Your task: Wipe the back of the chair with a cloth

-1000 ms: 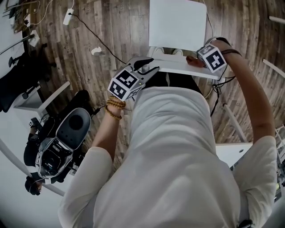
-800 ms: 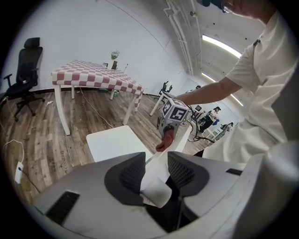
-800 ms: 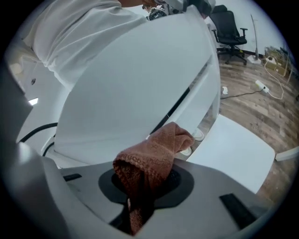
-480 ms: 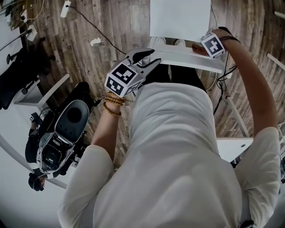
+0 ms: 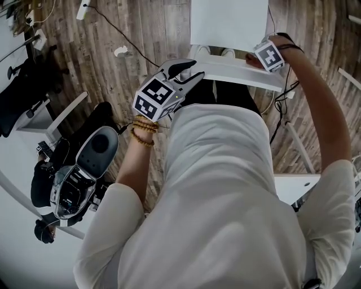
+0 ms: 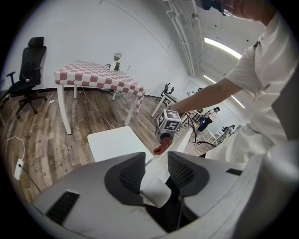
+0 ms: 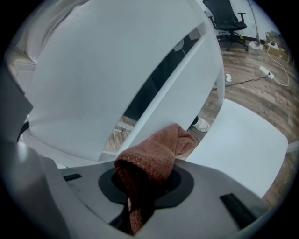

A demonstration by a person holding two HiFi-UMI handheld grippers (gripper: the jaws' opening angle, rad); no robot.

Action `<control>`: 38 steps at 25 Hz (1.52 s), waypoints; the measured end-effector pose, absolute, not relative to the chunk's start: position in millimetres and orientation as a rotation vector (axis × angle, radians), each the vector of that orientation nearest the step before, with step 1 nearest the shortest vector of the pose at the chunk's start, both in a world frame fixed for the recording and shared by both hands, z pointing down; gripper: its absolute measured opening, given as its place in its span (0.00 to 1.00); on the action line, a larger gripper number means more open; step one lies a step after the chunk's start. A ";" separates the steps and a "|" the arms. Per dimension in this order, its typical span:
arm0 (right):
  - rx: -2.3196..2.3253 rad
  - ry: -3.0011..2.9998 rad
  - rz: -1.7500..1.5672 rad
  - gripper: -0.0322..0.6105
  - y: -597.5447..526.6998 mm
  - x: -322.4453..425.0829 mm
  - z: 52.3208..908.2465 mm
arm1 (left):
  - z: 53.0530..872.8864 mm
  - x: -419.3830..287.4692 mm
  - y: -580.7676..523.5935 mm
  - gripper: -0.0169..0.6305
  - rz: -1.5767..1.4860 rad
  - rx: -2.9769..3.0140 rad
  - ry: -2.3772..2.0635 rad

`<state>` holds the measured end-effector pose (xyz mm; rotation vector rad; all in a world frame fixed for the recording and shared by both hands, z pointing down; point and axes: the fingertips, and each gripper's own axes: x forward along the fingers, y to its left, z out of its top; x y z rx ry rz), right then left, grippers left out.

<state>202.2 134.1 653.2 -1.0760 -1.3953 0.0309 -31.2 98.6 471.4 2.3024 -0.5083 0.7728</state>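
A white chair stands in front of me, its seat point(image 5: 228, 22) beyond its back point(image 5: 237, 72). My left gripper point(image 5: 189, 73) is at the left end of the back's top rail. In the left gripper view the jaws point(image 6: 156, 170) are shut on that white end corner. My right gripper point(image 5: 254, 61) sits near the right end of the rail, shut on a red-brown cloth point(image 5: 249, 60). The cloth point(image 7: 154, 154) bulges out of the jaws and presses against the white chair back point(image 7: 173, 93). The cloth hides the right gripper's point(image 7: 149, 175) fingertips.
A black office chair point(image 5: 22, 96) and a grey-and-black machine point(image 5: 84, 169) stand on the wood floor at my left. Cables and a power strip point(image 5: 86, 8) lie further out. A white table point(image 5: 293, 189) is at my right. A chequered table point(image 6: 98, 77) stands across the room.
The head view has shifted a little. The right gripper with the cloth has edged along the top rail toward its right end. The left gripper stays at the rail's left end.
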 end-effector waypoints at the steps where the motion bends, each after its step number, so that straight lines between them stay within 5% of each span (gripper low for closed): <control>1: -1.078 -1.390 0.036 0.20 134.9 203.2 648.8 | 471.8 -31.3 98.7 0.30 0.779 2.302 -0.506; 31: -0.672 -1.863 0.135 0.20 117.8 155.0 484.2 | 468.5 -31.7 90.0 0.30 0.859 2.287 -0.396; 35: -0.280 -2.130 0.138 0.20 68.2 125.7 449.7 | 433.4 -18.3 49.6 0.24 0.746 2.393 -0.511; 38: -0.028 -2.292 0.138 0.20 37.2 109.0 411.4 | 379.8 -6.1 13.7 0.12 0.511 2.460 -0.625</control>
